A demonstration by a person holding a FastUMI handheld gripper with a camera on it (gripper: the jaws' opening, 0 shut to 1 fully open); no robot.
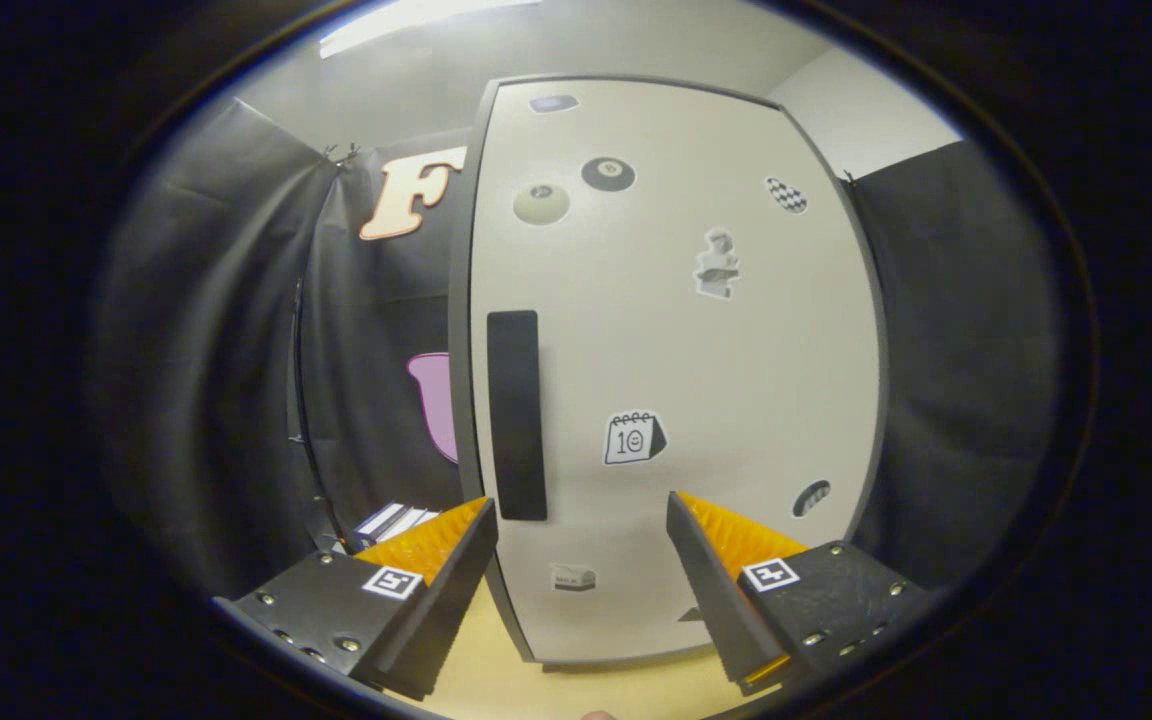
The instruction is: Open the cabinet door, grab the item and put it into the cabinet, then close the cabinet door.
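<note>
Right, the gripper (579,520) is spread wide, nothing between its two fingers, and it faces the cabinet square on. Just beyond the fingertips (471,515) stands the cabinet door (696,380), pale, tall and shut, with a dark frame running round its edge. A long black vertical handle (516,415) sits near the door's left edge, and its lower end comes down just above and to the right of the left fingertip; whether that finger touches the door, I cannot tell. Between the fingers, higher up the door, there is a calendar sticker (633,438). Lower down, between the fingers, sits a small box-shaped sticker (573,577). More stickers are scattered above: a black billiard ball (608,174), a pale ball (541,204) beside it, a checkered oval (786,195) and a little bust figure (717,264). Another dark oval sticker (811,497) sits near the door's right edge, just above the right finger. Under the fingers runs a light wooden surface (496,680), and the cabinet stands on it. Off to the left, behind the left finger, a small striped object (391,520) lies low against the black cloth wall (226,350); too little of it shows to name it.
</note>
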